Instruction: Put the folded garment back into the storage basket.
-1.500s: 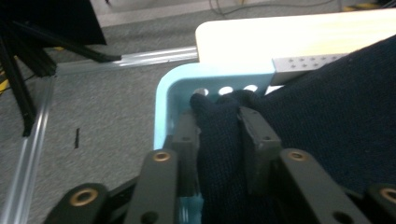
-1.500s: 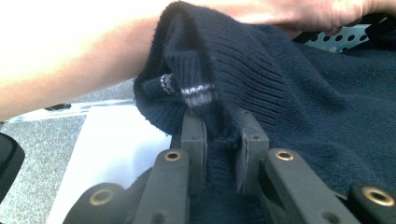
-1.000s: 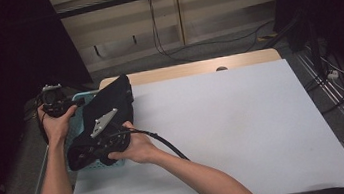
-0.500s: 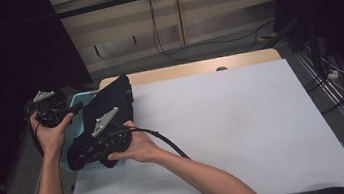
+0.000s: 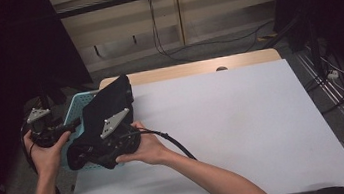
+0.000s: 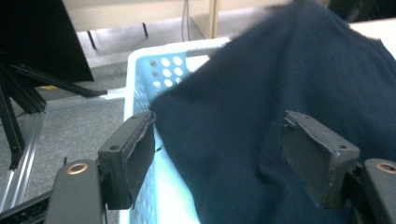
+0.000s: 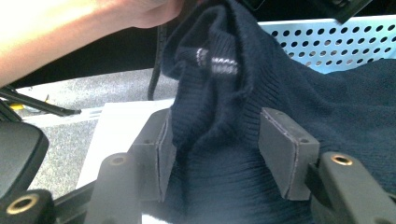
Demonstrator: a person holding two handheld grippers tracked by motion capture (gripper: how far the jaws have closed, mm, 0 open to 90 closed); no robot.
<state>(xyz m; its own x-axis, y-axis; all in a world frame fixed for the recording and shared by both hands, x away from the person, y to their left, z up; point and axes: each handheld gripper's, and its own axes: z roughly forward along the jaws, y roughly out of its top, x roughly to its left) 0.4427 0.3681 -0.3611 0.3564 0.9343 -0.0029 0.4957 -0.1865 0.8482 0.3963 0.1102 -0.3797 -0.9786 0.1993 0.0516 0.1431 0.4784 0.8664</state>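
Dark navy sweater (image 5: 106, 113) draped over a light blue perforated basket (image 5: 72, 111) at the bench's (image 5: 244, 127) left edge

The left hand-held gripper (image 6: 219, 154) stands wide open, the sweater's edge between its pads but not pinched. The right hand-held gripper (image 7: 215, 149) is also open, jaws either side of a bunched ribbed fold of the sweater, pads not yet pressing it together

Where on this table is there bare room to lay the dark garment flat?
The white tabletop lies bare from the right gripper across to the right edge. It is crowded at the left edge: navy sweater, blue perforated basket, left gripper.
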